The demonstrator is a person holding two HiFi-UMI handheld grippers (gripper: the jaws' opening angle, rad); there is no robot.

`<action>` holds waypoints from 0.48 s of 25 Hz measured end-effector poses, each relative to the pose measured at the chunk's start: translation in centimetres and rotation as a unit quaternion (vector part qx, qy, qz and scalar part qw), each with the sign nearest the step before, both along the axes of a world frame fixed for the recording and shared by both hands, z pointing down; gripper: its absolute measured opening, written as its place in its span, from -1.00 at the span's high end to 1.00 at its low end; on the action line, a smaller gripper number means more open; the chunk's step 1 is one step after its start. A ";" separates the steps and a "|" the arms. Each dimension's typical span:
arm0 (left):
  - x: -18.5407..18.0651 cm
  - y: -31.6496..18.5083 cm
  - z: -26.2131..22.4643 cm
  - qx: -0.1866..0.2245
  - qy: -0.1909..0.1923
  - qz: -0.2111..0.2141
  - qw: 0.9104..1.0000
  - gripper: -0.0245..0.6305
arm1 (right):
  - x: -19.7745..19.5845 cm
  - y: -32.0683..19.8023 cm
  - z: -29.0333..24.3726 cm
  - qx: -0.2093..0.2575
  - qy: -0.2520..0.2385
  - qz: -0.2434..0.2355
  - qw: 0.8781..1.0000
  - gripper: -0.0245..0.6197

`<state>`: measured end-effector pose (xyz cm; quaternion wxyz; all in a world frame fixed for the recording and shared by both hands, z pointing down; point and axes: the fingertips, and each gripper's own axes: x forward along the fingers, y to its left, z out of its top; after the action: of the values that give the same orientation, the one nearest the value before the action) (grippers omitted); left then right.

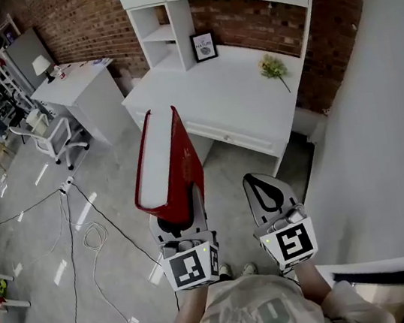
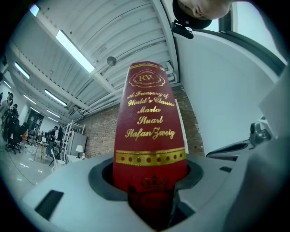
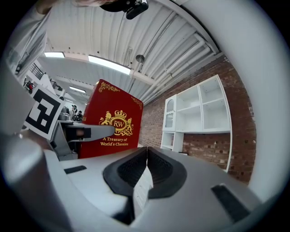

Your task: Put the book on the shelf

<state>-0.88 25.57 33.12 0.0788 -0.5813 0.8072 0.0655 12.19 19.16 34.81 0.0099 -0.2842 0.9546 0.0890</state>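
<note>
A thick red book with gold lettering stands upright in my left gripper, whose jaws are shut on its lower spine. In the right gripper view the book's front cover shows to the left. My right gripper hovers beside it on the right, shut, with nothing between its pads. The white shelf unit rises over a white desk ahead, against a brick wall; the same shelf unit appears in the right gripper view.
On the desk stand a small framed picture and a sprig of flowers. A second white desk with a lamp and an office chair are at the left. Cables trail over the floor. A white wall runs close on my right.
</note>
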 end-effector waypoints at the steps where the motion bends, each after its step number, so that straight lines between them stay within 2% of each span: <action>1: 0.0 -0.1 0.1 0.001 0.000 -0.004 1.000 0.16 | 0.2 0.0 0.1 -0.003 -0.001 -0.004 1.000 0.87; 12: 0.1 -2.2 1.9 -0.005 0.012 -0.039 0.999 0.16 | 3.9 -3.8 3.4 -0.023 0.008 0.011 1.000 0.87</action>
<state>-0.80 23.33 35.01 0.0685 -0.5487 0.8307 0.0649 16.05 15.38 38.24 -0.0054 -0.2938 0.9533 0.0693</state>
